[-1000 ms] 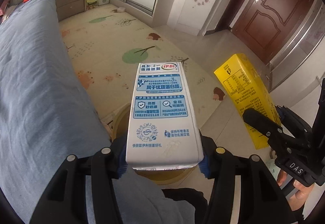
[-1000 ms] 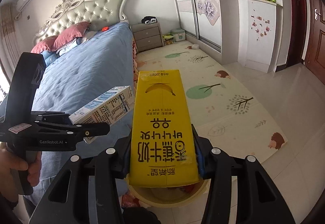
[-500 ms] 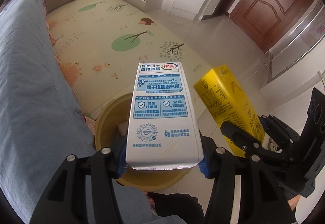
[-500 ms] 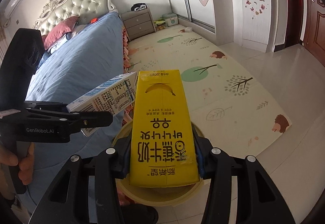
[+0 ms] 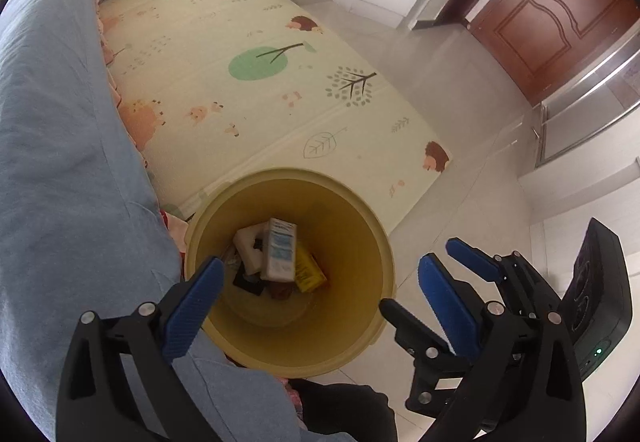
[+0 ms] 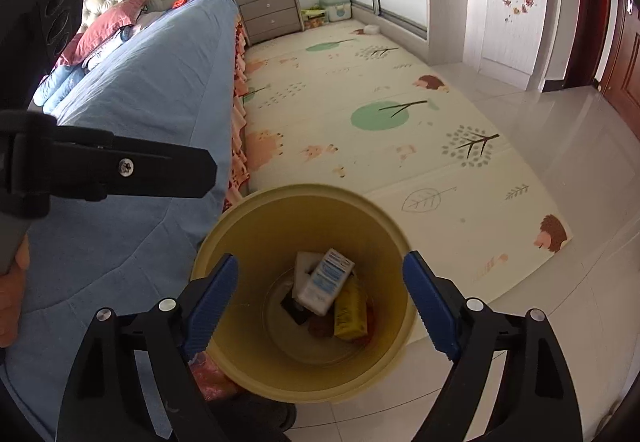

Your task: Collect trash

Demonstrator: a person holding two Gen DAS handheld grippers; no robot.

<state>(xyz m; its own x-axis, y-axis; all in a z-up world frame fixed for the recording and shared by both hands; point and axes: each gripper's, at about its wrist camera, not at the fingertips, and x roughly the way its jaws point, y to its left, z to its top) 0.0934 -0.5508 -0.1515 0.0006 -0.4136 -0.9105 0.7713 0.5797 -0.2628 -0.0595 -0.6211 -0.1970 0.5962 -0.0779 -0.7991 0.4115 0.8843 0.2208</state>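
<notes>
Above the yellow bin (image 5: 360, 222), both claws hang with their blue pads wide apart and nothing between them. From the left wrist view, the left claw (image 5: 320, 298) frames the mouth of the bin, and the right claw (image 5: 424, 282) shows at the lower right, also spread and empty, just beside the rim of the bin. From the right wrist view, the right claw (image 6: 320, 302) looks straight down into the bin (image 6: 256, 226), and one black finger of the left claw (image 6: 120, 167) crosses the left side of the picture over the bed. Inside the bin, the white and blue milk carton (image 5: 281, 250) lies on top of the other trash, tilted, and the yellow carton (image 5: 308, 274) lies just beside it, partly under it. The same two show in the right wrist view, the milk carton (image 6: 326, 280) leaning over the yellow carton (image 6: 351, 308). Some white and dark pieces lie under them; I cannot tell what they are. The bin stands on the floor, touching the edge of the bed with the blue cover (image 5: 52, 145), next to the play mat (image 5: 240, 81).
</notes>
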